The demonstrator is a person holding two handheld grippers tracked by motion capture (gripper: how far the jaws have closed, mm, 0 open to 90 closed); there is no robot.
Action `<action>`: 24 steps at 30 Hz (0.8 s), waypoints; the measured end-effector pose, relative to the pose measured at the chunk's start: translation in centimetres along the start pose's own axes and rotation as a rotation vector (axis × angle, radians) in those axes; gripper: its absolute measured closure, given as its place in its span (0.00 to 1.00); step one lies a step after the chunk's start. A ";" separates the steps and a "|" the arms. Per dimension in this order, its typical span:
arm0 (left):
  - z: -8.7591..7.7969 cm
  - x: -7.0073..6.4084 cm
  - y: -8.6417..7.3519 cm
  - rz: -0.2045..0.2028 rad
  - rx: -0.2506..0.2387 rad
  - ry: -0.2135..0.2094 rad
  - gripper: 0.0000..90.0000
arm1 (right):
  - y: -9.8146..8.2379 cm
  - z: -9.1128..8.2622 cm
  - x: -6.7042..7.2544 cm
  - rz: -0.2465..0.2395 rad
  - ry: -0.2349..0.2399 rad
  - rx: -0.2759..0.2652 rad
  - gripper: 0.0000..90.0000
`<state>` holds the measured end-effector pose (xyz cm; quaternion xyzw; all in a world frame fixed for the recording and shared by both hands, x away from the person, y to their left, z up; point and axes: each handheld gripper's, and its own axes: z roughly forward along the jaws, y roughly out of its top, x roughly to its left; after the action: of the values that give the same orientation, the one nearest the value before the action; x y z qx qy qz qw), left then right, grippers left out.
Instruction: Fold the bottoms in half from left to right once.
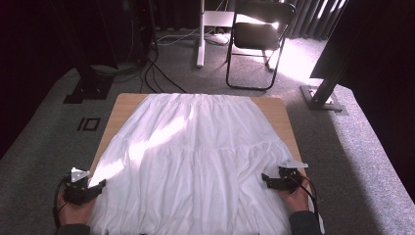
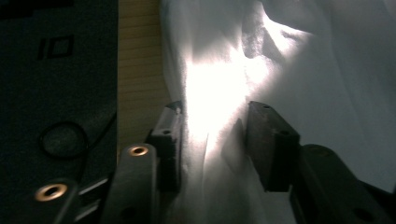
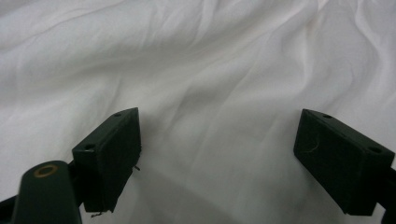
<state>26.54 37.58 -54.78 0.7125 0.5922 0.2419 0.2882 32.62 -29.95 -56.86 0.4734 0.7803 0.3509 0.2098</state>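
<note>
A white skirt (image 1: pixel 195 156) is spread over the wooden desk (image 1: pixel 125 103), filling the frame's centre. At lower left, the left claw (image 2: pixel 214 135) is closed on a fold of its edge. At lower right, the right claw (image 3: pixel 217 158) is held wide open above the fabric.

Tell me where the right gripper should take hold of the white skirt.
Grip the skirt at its right side edge near the hem, coming in from the right. The cloth lies flat there and reaches the table edge beside the right gripper, whose jaws are open over it, so a side pinch probably gathers the fold.
</note>
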 end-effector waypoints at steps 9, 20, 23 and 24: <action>0.1 -1.4 0.6 0.114 0.037 0.083 0.97 | -0.2 -1.6 -0.5 0.039 -0.049 -0.001 0.43; -2.0 2.8 1.4 0.083 0.002 0.221 0.98 | -3.1 -5.8 -2.8 0.069 -0.195 0.011 0.41; -2.3 4.5 2.1 0.076 0.002 0.260 0.98 | -3.7 -5.9 -3.3 0.087 -0.207 0.020 0.41; -2.3 5.1 2.3 0.073 0.005 0.268 0.98 | -3.8 -6.0 -3.4 0.093 -0.212 0.023 0.41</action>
<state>27.52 42.55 -51.49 0.6955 0.5997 0.3439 0.1959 27.99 -36.18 -55.75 0.5459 0.7349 0.2991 0.2691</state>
